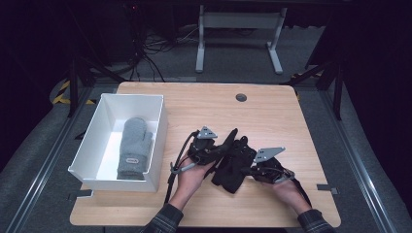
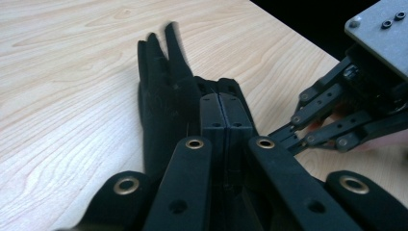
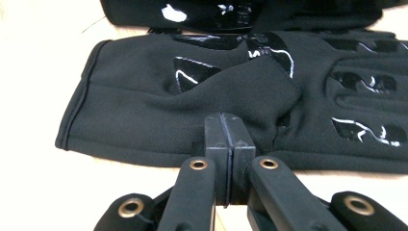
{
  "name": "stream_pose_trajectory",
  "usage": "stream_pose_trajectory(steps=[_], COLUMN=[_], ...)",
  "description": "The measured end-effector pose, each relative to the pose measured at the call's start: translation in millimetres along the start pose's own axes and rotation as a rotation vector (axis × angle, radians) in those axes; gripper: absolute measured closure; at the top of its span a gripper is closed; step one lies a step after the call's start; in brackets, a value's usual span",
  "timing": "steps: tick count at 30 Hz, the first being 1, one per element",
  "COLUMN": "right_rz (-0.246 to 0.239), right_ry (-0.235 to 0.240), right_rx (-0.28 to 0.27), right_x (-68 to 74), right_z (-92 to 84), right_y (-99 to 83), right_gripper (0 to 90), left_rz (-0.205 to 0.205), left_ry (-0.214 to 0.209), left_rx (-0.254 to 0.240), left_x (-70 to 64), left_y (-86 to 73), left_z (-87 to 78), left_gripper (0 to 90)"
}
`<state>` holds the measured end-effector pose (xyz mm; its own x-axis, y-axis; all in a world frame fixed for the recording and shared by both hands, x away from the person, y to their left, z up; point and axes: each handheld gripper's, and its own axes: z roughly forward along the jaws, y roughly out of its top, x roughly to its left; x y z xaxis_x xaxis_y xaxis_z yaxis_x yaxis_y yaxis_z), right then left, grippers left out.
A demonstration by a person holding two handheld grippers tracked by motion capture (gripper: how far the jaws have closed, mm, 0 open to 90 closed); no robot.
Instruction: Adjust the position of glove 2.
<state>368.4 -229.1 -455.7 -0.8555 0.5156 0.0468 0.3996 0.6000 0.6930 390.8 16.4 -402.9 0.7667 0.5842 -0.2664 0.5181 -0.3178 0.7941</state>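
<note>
A black glove (image 1: 232, 162) is held just above the wooden table (image 1: 272, 116), near its front edge at about five o'clock from the table's middle, between the two grippers. The left gripper (image 1: 224, 147) is closed, its jaws pressed together on the glove's fabric from nine o'clock, apparently so that this side stays lifted. The right gripper (image 1: 247, 170) is likewise clamped, pinching a fold of the glove (image 3: 250, 77) from three o'clock, probably to keep it stretched for carrying. At nine o'clock a white box (image 1: 155, 141) stands with a grey mitten (image 1: 134, 148) laid inside, likely the glove's destination.
</note>
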Motion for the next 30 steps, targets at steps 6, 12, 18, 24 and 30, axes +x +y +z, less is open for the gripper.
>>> stream_pose_trajectory(steps=[6,12,18,24,30], right_rz=[-0.016,-0.025,-0.026,-0.025,-0.019], right_ry=[-0.003,-0.001,-0.014,-0.024,-0.03], right_rx=[-0.002,-0.007,-0.012,-0.027,-0.034], right_x=[5.9,9.5,10.9,11.6,11.7], right_z=[9.9,16.4,20.2,24.1,16.8], right_y=[9.3,14.9,18.2,19.5,16.3], right_gripper=[90.0,90.0,90.0,90.0,90.0], left_rz=[0.012,0.021,0.025,0.028,0.036], left_ry=[-0.008,-0.02,-0.034,-0.051,-0.066], left_rx=[0.023,0.041,0.049,0.071,0.098], left_x=[-3.6,-8.8,-12.3,-18.4,-18.5], left_y=[-0.6,-0.2,-0.5,-2.9,-5.6], left_z=[6.4,12.7,16.0,27.0,33.6], left_gripper=[90.0,90.0,90.0,90.0,90.0])
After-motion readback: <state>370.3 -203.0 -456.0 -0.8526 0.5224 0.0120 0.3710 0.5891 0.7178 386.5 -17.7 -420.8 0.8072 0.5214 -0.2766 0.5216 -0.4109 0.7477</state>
